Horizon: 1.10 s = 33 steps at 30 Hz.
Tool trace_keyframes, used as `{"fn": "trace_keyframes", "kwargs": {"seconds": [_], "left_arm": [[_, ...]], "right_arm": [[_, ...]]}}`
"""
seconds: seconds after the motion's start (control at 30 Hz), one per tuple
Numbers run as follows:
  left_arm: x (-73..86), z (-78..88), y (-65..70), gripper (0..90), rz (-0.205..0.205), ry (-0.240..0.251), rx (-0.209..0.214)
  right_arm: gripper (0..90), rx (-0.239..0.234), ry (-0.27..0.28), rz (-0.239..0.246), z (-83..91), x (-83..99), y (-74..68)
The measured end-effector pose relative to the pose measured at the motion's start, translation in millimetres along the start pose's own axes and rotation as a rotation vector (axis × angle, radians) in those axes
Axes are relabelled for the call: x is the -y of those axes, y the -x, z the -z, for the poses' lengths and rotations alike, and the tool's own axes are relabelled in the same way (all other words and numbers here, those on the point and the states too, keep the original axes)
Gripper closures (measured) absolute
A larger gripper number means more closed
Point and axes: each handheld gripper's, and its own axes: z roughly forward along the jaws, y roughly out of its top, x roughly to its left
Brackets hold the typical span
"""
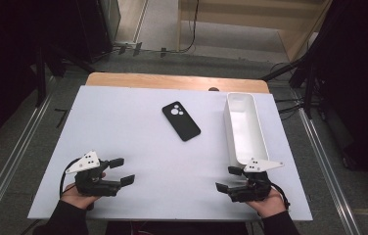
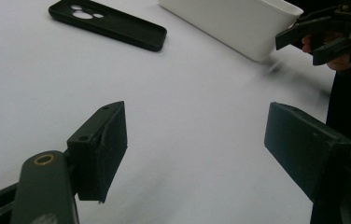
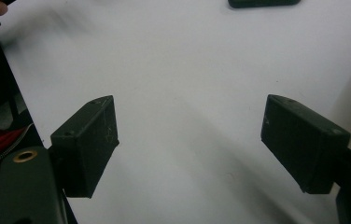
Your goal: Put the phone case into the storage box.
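Two things lie on the white bench: one black phone case, camera cutouts up, at the upper middle of the high view, and one long white bin at the right, near it but apart. Two grippers sit low in that frame, the left gripper at lower left, the right gripper at lower right just beside the bin's near end. Both have jaws spread apart, with nothing between them.

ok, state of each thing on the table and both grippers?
phone case: lying flat, camera cutouts up, untouched
white bin: upright, open top, looks empty
left gripper: open, nothing between the jaws
right gripper: open, nothing between the jaws, beside the bin's near end
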Motion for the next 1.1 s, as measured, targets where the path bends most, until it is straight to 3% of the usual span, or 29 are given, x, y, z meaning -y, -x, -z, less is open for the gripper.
{"fn": "trace_keyframes", "kwargs": {"seconds": [1.1], "left_arm": [[-0.4,0.4,-0.4,21.2,-0.002,0.000,0.004]], "right_arm": [[17.3,-0.007,0.002,0.009,-0.7,-0.3,-0.4]]}}
